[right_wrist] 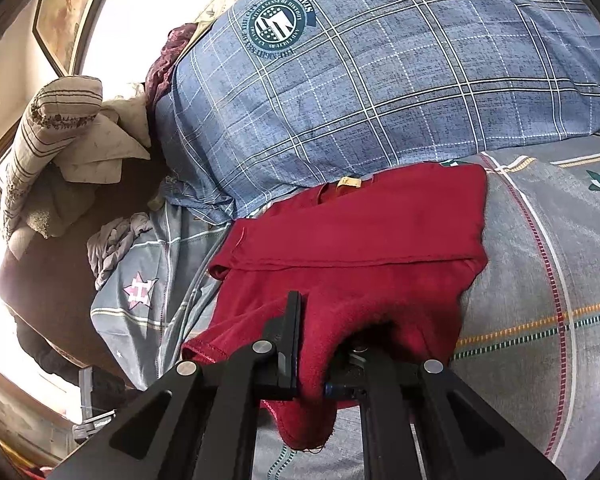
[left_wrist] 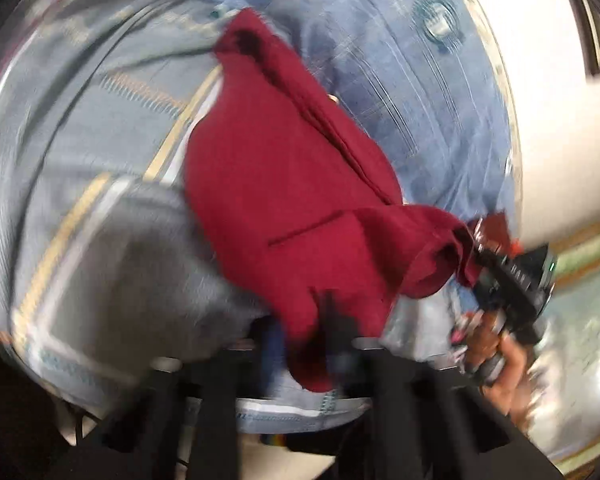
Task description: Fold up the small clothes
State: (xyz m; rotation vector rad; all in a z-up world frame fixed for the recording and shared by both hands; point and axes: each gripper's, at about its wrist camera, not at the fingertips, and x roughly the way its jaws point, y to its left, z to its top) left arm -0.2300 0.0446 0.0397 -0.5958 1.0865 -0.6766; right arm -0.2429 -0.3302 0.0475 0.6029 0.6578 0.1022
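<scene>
Fabric of the red garment [right_wrist: 356, 232] is pinched in both closed tools, right tool [right_wrist: 324, 344] and left tool [left_wrist: 324, 332], and spreads ahead over the bed [right_wrist: 540, 280].

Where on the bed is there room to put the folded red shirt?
Free: the grey bedsheet right of the red shirt, below the blue plaid quilt. Crowded: the left side, with a crumpled grey garment and stacked pillows.
</scene>
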